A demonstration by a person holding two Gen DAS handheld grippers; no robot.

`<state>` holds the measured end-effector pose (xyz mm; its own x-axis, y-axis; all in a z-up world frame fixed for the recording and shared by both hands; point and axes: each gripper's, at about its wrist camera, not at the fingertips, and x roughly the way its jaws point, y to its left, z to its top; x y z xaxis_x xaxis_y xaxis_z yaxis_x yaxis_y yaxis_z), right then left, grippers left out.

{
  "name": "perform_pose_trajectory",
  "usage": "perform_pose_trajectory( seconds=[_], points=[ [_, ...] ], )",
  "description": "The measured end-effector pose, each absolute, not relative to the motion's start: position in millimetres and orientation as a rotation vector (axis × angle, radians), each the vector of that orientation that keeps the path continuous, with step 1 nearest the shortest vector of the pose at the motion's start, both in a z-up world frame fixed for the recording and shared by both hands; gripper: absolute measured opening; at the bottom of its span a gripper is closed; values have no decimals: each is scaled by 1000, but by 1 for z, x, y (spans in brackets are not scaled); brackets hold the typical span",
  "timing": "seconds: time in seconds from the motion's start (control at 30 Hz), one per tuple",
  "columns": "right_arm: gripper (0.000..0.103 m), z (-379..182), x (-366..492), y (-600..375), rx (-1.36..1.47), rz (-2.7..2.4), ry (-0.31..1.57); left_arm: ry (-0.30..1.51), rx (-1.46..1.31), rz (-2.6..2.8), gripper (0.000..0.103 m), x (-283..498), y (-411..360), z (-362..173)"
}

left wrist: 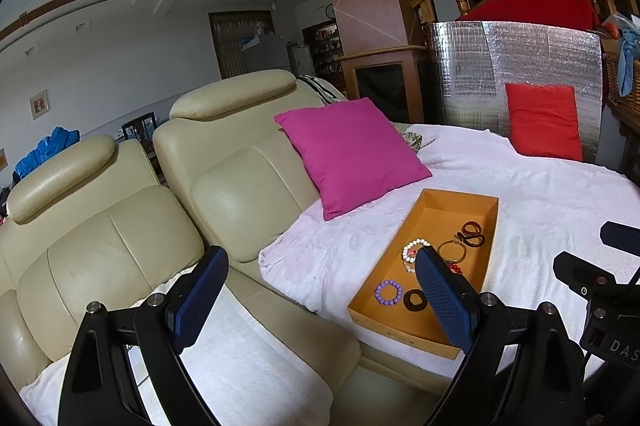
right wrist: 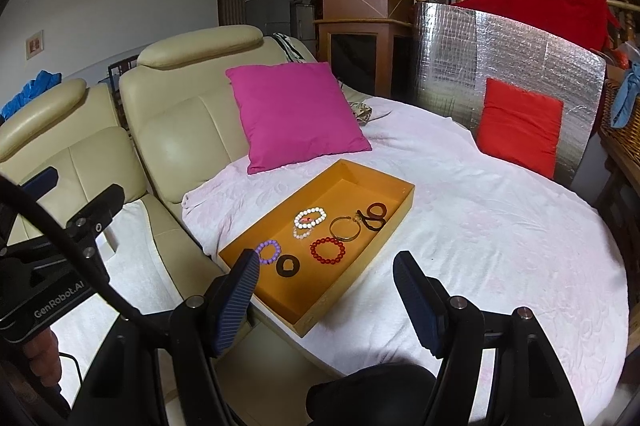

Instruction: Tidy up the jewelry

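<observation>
An orange tray lies on a pale pink blanket over the sofa seat. Several bracelets lie inside it: a purple bead bracelet, a white bead bracelet, a red bead bracelet, a gold bangle, dark rings and a black disc. My right gripper hangs open just before the tray's near end, nothing between its fingers. My left gripper is open too, left of the tray, over the sofa.
A magenta cushion leans on the cream sofa back behind the tray. A red cushion rests against a silver foil panel at the far right. A white towel covers the left seat. A wicker basket stands at the right edge.
</observation>
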<state>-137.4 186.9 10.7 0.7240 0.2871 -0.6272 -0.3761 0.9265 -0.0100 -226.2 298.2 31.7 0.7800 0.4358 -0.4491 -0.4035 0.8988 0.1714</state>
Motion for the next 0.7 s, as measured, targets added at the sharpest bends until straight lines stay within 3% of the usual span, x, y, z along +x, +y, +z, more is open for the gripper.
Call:
perform_pose_trajectory(
  seconds=[0.7],
  points=[
    [73, 5, -131, 186, -135, 387, 686, 532, 82, 466, 94, -216, 297, 30]
  ],
)
